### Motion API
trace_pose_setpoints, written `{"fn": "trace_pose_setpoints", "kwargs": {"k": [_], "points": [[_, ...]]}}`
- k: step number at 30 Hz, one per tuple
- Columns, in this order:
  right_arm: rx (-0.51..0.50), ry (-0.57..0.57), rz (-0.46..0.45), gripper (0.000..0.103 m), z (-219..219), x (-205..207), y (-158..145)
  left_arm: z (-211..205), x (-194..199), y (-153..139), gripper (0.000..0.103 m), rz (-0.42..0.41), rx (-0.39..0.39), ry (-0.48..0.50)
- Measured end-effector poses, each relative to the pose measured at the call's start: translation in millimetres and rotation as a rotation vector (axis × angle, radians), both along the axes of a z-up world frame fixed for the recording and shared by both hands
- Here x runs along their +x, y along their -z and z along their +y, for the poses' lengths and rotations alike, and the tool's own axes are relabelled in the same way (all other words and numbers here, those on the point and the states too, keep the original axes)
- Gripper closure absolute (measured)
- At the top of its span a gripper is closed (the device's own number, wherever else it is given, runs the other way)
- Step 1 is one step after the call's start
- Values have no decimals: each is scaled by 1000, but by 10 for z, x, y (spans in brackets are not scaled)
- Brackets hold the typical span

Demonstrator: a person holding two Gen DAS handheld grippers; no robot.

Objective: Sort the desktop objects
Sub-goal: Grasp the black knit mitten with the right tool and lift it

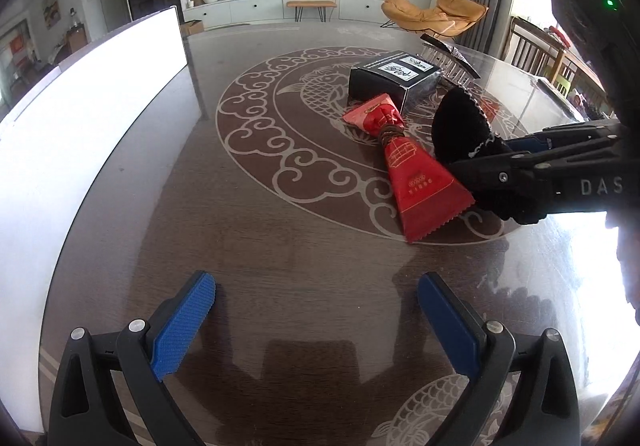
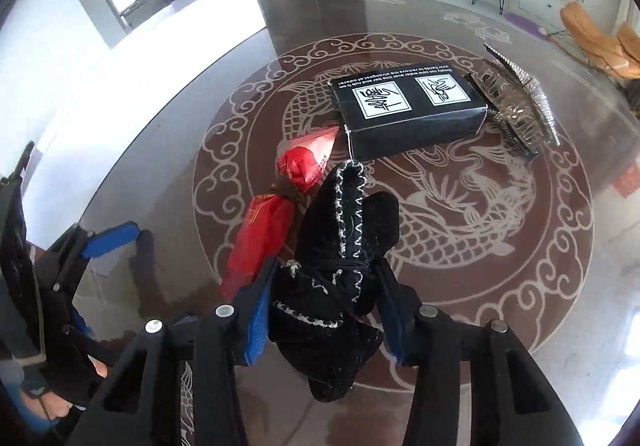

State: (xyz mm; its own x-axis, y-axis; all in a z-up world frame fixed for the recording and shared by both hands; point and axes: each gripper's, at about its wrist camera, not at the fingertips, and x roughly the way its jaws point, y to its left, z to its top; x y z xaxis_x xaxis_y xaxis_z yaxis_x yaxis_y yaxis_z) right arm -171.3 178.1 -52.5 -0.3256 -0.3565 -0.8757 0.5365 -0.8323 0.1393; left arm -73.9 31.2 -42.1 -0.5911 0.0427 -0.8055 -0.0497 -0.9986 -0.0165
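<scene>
The right gripper is clamped on a small black velvet pouch with pale zigzag stitching, its blue pads pressing the gathered neck from both sides. The pouch fills the lower centre of the right wrist view and appears to be held above the dark glass-topped table with a pale dragon-and-cloud pattern. It looks soft and light, likely to sag and fold rather than slip; the tied neck, where the cloth bunches, seems the sensible place to hold it.

In the left wrist view the same gripper comes in level from the right edge, pouch foremost, just beside a red foil packet tied at its waist with brown cord. That packet lies flat at right of centre, and its crinkled foil is probably slippery and easily crushed. Behind it sit a black rectangular box with white labels and a spiky silver metal rack (the rack looks rigid and sharp).

The left gripper hangs low at the bottom of its frame, fingers wide apart and empty, pointing over bare tabletop.
</scene>
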Motion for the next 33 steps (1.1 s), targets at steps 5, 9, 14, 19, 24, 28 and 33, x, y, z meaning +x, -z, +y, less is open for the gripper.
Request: {"fn": "trace_pose_setpoints", "kwargs": {"k": [5, 9, 14, 19, 24, 28, 33], "points": [[19, 141, 98, 55, 329, 123, -120, 0, -2, -1, 0, -1, -2, 3], [67, 223, 159, 55, 675, 257, -120, 0, -3, -2, 0, -2, -5, 3], [74, 271, 134, 52, 952, 333, 63, -2, -6, -2, 0, -3, -7, 3], [58, 287, 169, 25, 1016, 370, 99, -8, -1, -1, 0, -3, -6, 5], [71, 280, 198, 7, 925, 388, 170, 16, 0, 0, 0, -7, -20, 5], [74, 297, 186, 3, 953, 418, 182, 16, 3, 1, 0, -7, -20, 5], [78, 294, 181, 0, 937, 421, 178, 17, 3, 0, 0, -7, -20, 5]]}}
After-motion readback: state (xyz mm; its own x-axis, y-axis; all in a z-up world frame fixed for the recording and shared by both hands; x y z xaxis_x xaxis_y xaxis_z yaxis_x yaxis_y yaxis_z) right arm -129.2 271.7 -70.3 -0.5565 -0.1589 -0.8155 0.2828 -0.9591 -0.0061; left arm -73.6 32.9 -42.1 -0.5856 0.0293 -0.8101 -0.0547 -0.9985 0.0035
